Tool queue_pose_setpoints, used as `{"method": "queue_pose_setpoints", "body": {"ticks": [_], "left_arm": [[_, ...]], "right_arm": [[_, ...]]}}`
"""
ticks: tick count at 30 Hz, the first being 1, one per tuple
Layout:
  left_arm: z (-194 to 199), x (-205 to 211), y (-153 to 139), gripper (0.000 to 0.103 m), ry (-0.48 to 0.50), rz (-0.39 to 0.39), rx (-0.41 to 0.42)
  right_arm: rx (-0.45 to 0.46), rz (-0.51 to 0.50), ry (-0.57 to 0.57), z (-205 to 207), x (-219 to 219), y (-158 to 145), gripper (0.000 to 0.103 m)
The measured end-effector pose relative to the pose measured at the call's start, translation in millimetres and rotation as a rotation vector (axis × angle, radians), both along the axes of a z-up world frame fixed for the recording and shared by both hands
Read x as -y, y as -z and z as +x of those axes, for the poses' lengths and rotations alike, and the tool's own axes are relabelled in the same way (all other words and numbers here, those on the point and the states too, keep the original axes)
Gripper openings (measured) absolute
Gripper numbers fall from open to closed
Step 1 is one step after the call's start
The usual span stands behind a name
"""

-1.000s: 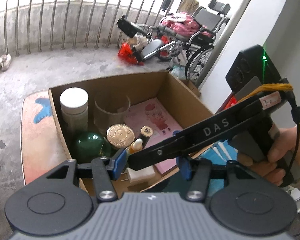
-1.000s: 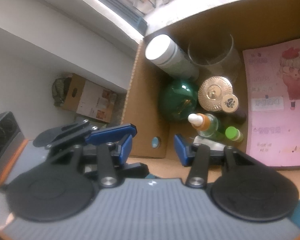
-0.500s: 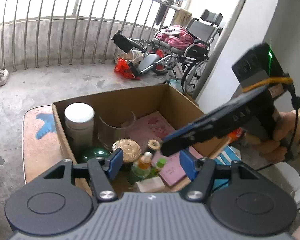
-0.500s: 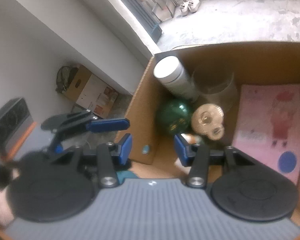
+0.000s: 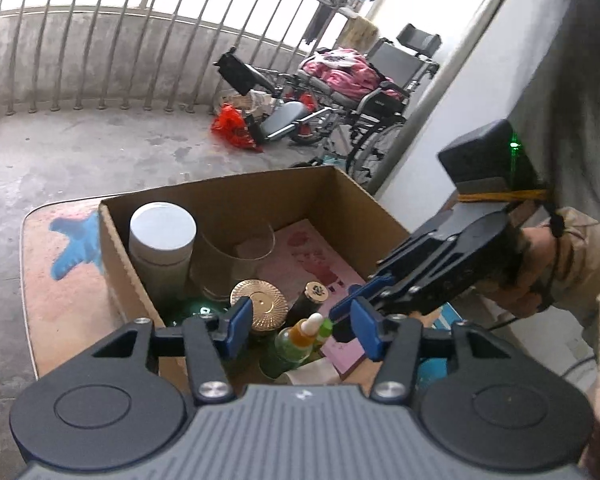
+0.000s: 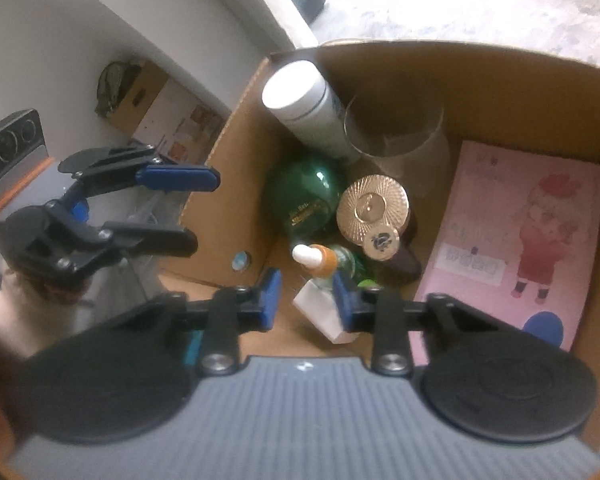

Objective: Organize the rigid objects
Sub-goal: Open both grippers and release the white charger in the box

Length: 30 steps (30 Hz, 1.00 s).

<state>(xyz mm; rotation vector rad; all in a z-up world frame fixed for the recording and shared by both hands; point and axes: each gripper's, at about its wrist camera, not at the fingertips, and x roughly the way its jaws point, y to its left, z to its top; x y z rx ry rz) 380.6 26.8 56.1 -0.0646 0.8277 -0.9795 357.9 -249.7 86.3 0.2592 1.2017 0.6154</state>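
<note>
The cardboard box [image 6: 460, 64] fills the upper right of my right wrist view, with a pink booklet [image 6: 512, 232] flat along its right side. Left of it stand a white canister [image 6: 300, 104], a clear glass [image 6: 396, 136] and a green round bottle [image 6: 304, 200]. My right gripper [image 6: 306, 300] is closing, narrow, over a dropper bottle [image 6: 316, 258] low centre, not yet pressing it. My left gripper [image 5: 300, 330], lower centre of its own view, is half open and closing on nothing.
</note>
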Motion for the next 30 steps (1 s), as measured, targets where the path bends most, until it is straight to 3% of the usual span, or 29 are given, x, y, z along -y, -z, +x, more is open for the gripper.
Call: {"method": "queue_pose_setpoints", "body": {"ticks": [4, 14, 30], "left_arm": [[2.8, -5.9, 1.8, 0.051, -0.006, -0.009, 0.016], [3.7, -24.7, 3.6, 0.050, -0.052, -0.035, 0.012], [0.7, -37.5, 0.7, 0.050, -0.055, -0.056, 0.020]], "right_arm": [[-0.022, -0.011, -0.034, -2.6, -4.5, 6.6, 0.017], [-0.085, -0.129, -0.091, -6.3, -26.9, 22.2, 0.018], [-0.138, -0.116, -0.089, 1.4, -34.8, 22.1, 0.018]]}}
